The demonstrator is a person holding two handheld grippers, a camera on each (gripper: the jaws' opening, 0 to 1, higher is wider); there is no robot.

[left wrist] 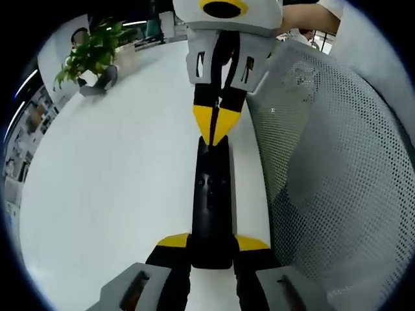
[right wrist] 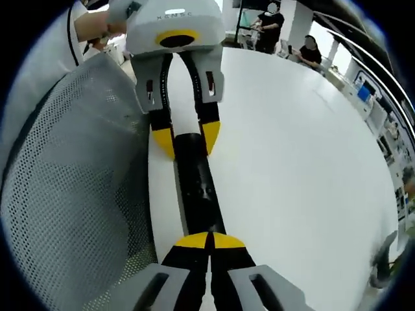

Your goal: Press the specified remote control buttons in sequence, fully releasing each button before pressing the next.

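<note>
Now we see, in the left gripper view, a plant [left wrist: 91,55] at ten o'clock on the white table [left wrist: 110,194]. Our left gripper [left wrist: 212,249] at six o'clock pinches the near end of the black remote [left wrist: 213,207], which lies along the table edge. At twelve o'clock the right gripper [left wrist: 216,126] has its yellow tips pressed together on the remote's far end. A mesh chair back [left wrist: 337,181] fills three o'clock.

White table [left wrist: 117,194] bears a black remote [left wrist: 212,207] and potted plant [left wrist: 91,55].
</note>
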